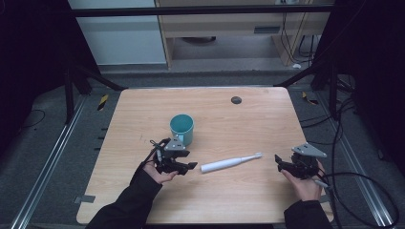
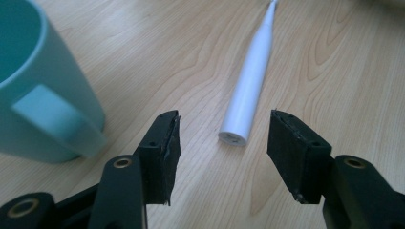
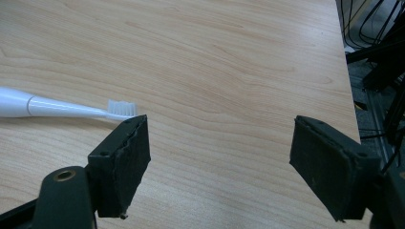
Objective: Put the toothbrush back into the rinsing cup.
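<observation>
A white electric toothbrush (image 1: pixel 230 162) lies flat on the wooden table (image 1: pixel 229 114), brush head toward the right. A teal mug (image 1: pixel 182 128) stands just behind my left gripper (image 1: pixel 193 165). That gripper is open, its jaws pointing at the toothbrush's blunt base (image 2: pixel 233 137), which lies a short way ahead of the gap; the mug (image 2: pixel 36 100) with its handle sits to the left. My right gripper (image 1: pixel 278 161) is open too, a little right of the bristle end. The bristles (image 3: pixel 122 109) sit just beyond its left jaw, nothing between the jaws.
A small dark round cap (image 1: pixel 236 100) is set in the table near the far edge. Cables (image 1: pixel 363 191) trail on the floor past the table's right edge. Black frame bars (image 1: pixel 90 76) and a cabinet (image 1: pixel 224 28) stand behind the table.
</observation>
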`<move>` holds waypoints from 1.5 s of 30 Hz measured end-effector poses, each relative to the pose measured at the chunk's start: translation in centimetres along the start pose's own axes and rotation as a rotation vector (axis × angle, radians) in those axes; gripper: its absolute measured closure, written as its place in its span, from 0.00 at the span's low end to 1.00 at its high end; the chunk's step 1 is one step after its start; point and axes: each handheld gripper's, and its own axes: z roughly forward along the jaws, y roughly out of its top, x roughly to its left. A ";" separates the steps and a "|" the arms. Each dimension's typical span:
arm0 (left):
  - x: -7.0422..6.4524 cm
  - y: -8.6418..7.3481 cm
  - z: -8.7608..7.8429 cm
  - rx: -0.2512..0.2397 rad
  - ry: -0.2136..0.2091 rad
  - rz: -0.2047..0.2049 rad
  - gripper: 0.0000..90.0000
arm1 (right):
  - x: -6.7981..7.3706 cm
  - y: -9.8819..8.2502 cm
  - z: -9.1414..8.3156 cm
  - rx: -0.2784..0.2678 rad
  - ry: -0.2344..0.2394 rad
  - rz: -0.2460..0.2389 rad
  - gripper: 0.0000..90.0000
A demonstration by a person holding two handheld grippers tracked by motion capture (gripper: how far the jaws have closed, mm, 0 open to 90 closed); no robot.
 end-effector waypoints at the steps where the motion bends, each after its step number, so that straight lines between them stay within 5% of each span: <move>1: -0.1 0.2 0.2 0.007 -0.002 0.008 0.50 | 0.0 0.0 0.0 0.002 0.000 -0.001 0.24; 29: -2.0 3.4 8.2 0.126 -0.062 0.106 0.50 | 0.0 -0.1 0.4 0.017 0.003 -0.008 0.24; 45: -1.5 2.8 10.5 0.200 -0.092 0.113 0.68 | 0.0 -0.2 0.6 0.030 0.014 -0.012 0.26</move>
